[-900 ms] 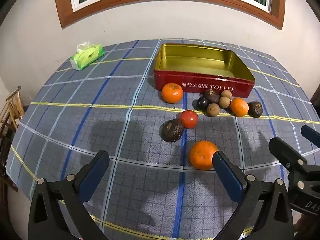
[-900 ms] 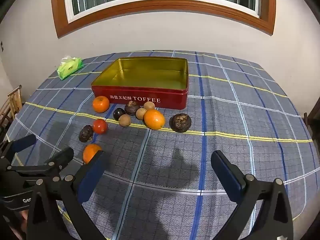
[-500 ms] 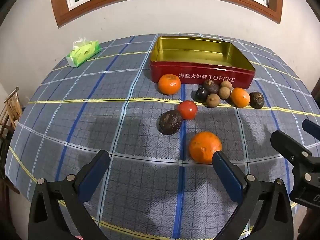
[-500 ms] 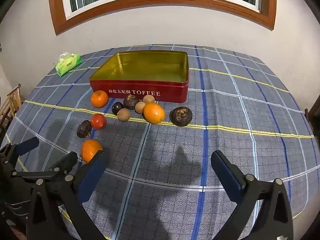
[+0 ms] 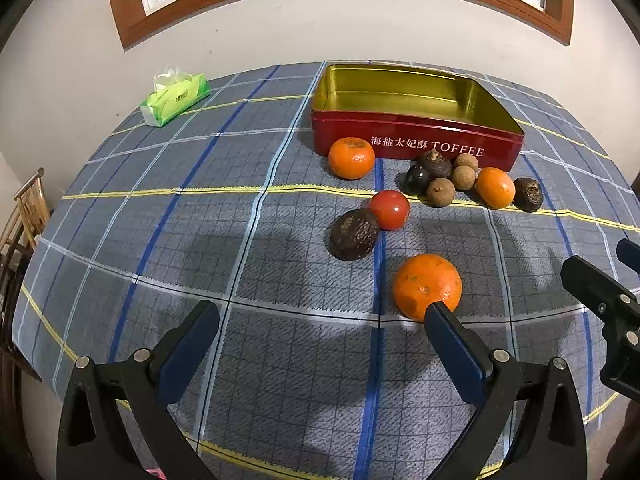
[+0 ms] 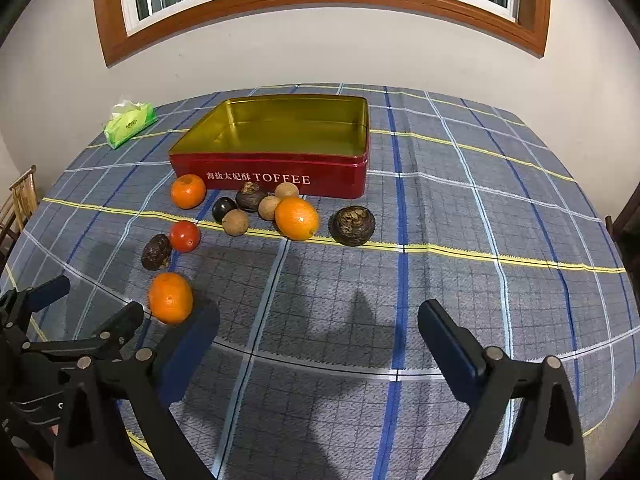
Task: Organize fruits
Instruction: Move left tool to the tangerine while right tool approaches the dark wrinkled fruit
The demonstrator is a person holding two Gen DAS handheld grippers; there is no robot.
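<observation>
An empty red toffee tin (image 5: 416,142) (image 6: 276,170) with a gold inside stands on the plaid tablecloth. In front of it lie several fruits: oranges, a red tomato (image 5: 389,209) (image 6: 184,235), dark wrinkled fruits and small brown ones. The nearest orange (image 5: 426,286) (image 6: 170,297) lies just beyond my left gripper's right fingertip. My left gripper (image 5: 318,320) is open and empty. My right gripper (image 6: 318,320) is open and empty over bare cloth, right of the fruits. A large orange (image 6: 296,218) and a dark fruit (image 6: 352,220) lie ahead of it.
A green tissue pack (image 5: 175,94) (image 6: 129,123) lies at the table's far left. A wall with a wood-framed window stands behind the table. A wooden chair (image 5: 28,208) is at the left edge. The right gripper shows in the left wrist view (image 5: 608,300).
Both grippers have moved forward toward the fruits and the tin. The nearest orange now sits higher, by the left gripper's right fingertip. Both stay open.
</observation>
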